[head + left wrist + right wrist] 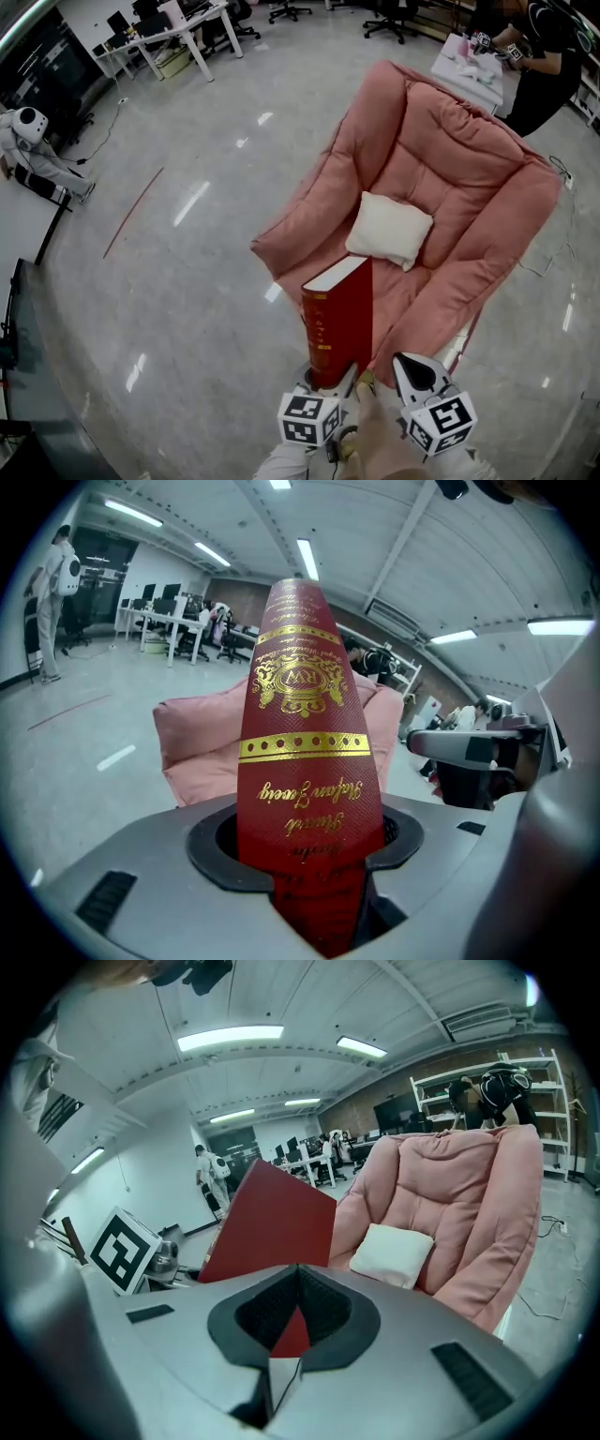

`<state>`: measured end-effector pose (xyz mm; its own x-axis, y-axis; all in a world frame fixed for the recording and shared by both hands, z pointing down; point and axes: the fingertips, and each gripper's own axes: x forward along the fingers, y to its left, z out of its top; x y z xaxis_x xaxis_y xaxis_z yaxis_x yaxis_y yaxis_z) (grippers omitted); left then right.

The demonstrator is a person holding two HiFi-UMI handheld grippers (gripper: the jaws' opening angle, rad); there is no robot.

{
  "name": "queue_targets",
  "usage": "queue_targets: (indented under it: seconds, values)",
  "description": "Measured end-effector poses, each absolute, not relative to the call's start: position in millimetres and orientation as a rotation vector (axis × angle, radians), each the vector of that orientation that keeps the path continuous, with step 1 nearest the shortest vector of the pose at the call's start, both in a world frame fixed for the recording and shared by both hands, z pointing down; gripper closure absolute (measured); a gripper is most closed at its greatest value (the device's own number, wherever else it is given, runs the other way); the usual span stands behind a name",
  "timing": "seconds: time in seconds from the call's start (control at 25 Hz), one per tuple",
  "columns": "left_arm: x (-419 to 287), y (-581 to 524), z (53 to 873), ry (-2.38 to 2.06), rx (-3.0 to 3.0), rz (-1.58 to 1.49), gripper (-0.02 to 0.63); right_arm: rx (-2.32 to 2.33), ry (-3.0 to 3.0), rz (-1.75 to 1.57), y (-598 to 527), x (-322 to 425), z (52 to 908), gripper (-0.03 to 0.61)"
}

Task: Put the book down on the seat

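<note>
A thick red book [337, 323] with gold lettering on its spine stands upright in front of the pink armchair [450, 178]. My left gripper [330, 380] is shut on its lower end. In the left gripper view the book's spine [305, 752] rises from between the jaws and fills the middle. My right gripper [412, 370] hangs just to the right of the book, shut and holding nothing. In its own view the book's cover [272, 1222] shows beyond the right gripper [292, 1321]. A white cushion [389, 228] lies on the seat.
A person stands at a small table [473, 66] beyond the chair, at the far right. Desks [169, 42] and office chairs line the back. A white robot figure [28, 141] lies on the floor at the far left. Grey floor surrounds the armchair.
</note>
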<state>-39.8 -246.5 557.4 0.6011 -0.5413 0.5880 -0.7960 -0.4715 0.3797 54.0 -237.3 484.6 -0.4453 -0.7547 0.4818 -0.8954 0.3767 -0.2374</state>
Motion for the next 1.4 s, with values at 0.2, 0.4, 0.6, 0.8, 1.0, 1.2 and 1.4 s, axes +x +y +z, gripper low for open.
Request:
queue_targets:
  seconds: [0.2, 0.4, 0.6, 0.8, 1.0, 1.2, 1.4]
  values:
    - [-22.5, -261.8, 596.5, -0.993, 2.147, 0.556, 0.373, 1.433, -2.331, 0.710, -255.8, 59.9, 510.0, 0.574]
    - [-13.0, -281.2, 631.0, -0.966, 2.090, 0.571, 0.373, 1.419, -2.313, 0.758, -272.0, 63.2, 532.7, 0.574]
    - [-5.5, -296.0, 669.8, -0.930, 2.044, 0.596, 0.373, 1.430, -2.290, 0.800, -285.4, 68.9, 560.8, 0.574]
    - [17.9, -313.7, 700.6, -0.879, 2.027, 0.642, 0.373, 1.460, -2.259, 0.834, -299.7, 87.7, 574.6, 0.574]
    - [18.9, -327.4, 732.8, -0.820, 2.005, 0.686, 0.373, 1.469, -2.235, 0.872, -299.5, 78.9, 591.5, 0.574]
    - [24.3, -331.7, 749.4, -0.763, 1.968, 0.726, 0.371, 1.464, -2.204, 0.918, -291.6, 78.9, 602.3, 0.574]
    - [33.2, -339.9, 763.5, -0.727, 1.936, 0.765, 0.368, 1.456, -2.202, 0.940, -295.8, 86.2, 609.3, 0.574]
